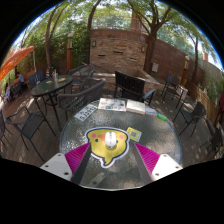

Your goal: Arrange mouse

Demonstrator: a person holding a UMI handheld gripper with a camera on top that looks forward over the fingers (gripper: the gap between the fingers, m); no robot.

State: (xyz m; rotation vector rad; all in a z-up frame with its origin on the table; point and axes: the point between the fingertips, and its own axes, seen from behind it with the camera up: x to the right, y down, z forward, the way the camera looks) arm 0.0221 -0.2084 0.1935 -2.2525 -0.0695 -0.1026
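A white mouse (111, 139) rests on a yellow speech-bubble-shaped mouse pad (103, 150) lying on a mottled round glass table (60, 137). My gripper (111, 166) is open and wide apart, with its magenta pads (76, 158) flanking the lower tip of the pad. The mouse sits just ahead of the fingertips, centred between them, with a wide gap on each side. Nothing is held.
Papers or magazines (112, 104) lie at the table's far side. Metal patio chairs (131, 86) surround it, and a second round table (50, 86) with chairs stands to the left. Trees and a brick wall (118, 48) lie beyond.
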